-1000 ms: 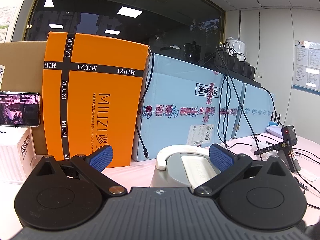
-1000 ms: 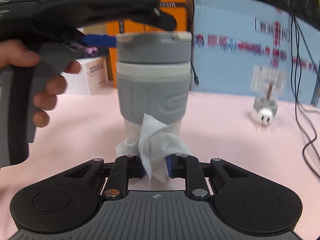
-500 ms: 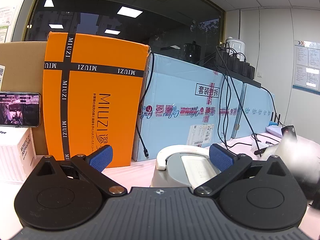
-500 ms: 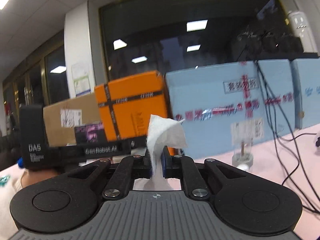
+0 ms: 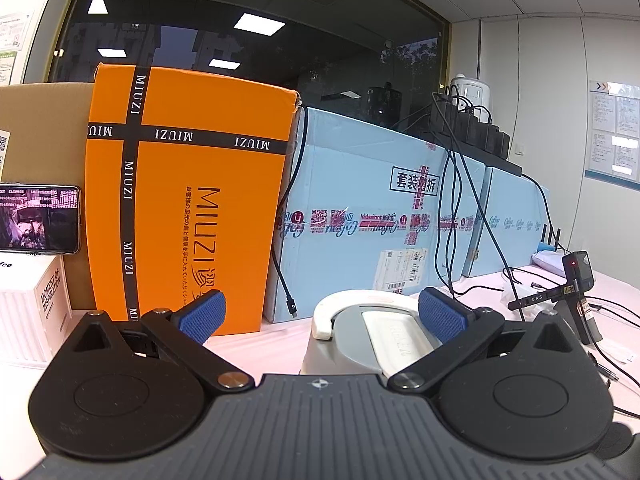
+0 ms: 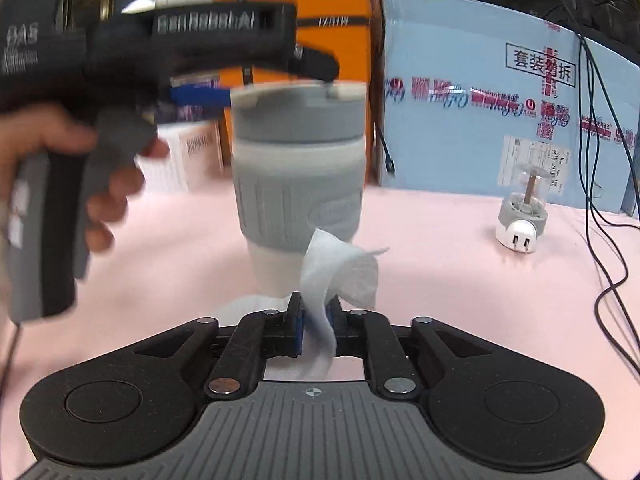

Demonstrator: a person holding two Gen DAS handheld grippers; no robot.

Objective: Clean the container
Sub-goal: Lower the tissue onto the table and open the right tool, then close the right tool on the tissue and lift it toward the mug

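The cup stands upright on the tabletop, at 12 o'clock from the right gripper; judged rigid, light and tippy, its ribbed sleeve offers the best hold. Right jaws are nearly closed, pinching a soft tissue near its base. Left gripper jaws spread wide at the lid, one pad seemingly touching.

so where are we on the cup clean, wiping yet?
Set up: right gripper is shut on the tissue, and the left gripper is open around the cup's lid. In hand: tissue sits at the cup's lower wall. Left: how much is wiped, including sleeve and lid, can't be judged.
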